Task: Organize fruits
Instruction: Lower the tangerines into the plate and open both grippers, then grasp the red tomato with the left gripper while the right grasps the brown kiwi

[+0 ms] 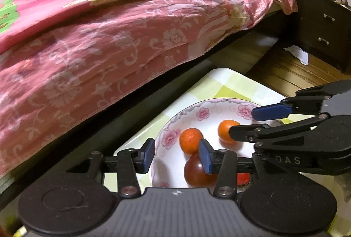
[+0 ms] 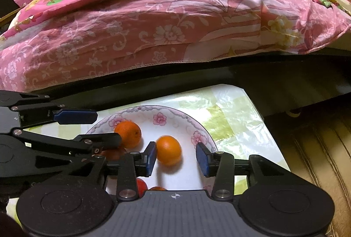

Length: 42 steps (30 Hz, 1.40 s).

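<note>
Fruits lie together on a white round plate with a pink floral rim point(image 2: 162, 115), which sits on a desk covered in a pale green-and-white checked cloth point(image 2: 237, 120) beside a bed with a pink flowered quilt point(image 2: 153, 35). Two small round orange tangerines are on it: one point(image 2: 169, 150) sits between the blue pads of the right gripper point(image 2: 176, 158), just beside the left pad but with a clear gap to the right one; the other point(image 2: 129, 133) lies further left, partly behind the left gripper's black finger. A dark red round fruit point(image 1: 198, 171) lies nearest, under the left gripper point(image 1: 176, 154), and a bright red fruit point(image 2: 141, 186) peeks out at the plate's near edge.

Both grippers are spread wide and hold nothing. The step in hand looks like the right gripper taking the nearer tangerine. To do it well, I would centre the fruit between the pads before closing, since it sits off to one side and a round fruit on a slick plate may roll away. Close gently on its widest part, and keep the left gripper clear, as the two are close together over the plate.
</note>
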{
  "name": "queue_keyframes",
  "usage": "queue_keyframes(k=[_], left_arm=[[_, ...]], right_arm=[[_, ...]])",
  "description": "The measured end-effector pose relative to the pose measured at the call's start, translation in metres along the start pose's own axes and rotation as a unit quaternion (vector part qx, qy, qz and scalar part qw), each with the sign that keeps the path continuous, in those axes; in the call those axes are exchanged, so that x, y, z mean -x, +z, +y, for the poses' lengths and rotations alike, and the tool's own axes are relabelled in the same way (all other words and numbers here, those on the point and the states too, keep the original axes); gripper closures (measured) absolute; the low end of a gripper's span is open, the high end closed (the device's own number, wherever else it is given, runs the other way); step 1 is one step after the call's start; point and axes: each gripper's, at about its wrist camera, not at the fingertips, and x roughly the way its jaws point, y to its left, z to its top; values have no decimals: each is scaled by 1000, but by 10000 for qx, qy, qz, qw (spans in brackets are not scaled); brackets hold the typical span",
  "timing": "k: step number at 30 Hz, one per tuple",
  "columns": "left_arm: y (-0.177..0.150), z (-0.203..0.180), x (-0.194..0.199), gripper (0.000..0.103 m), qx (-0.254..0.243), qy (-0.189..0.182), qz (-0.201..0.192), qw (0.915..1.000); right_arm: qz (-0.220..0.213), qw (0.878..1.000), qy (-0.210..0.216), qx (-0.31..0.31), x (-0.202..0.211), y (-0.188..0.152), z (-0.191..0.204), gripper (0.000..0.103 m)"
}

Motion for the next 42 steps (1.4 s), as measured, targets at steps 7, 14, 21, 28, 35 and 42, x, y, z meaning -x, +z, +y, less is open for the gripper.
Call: queue_keyframes(k=[7,14,21,28,35,42], left_arm=[[-7,8,22,52,222,41,-79,9997],[-21,4,49,52,327,4,-120,9994],[-38,2,81,52,382,-3,-156,9991],[-67,2,108,52,379,16,-33,9993],[-101,0,118,52,230,-146,279,9992],[-123,-18,98,52,-226,-302,588,9976]], right_arm=[[-98,9999,-65,90,13,0,8,64],[-173,9997,19,196,34,-3,23,64],[-113,9988,84,461,63,-13,47,64],[165,9972,295,667,82,-41,73,64],[502,9961,434,590,79,-60,89,64],[475,9974,409,362,77,-57,83,64]])
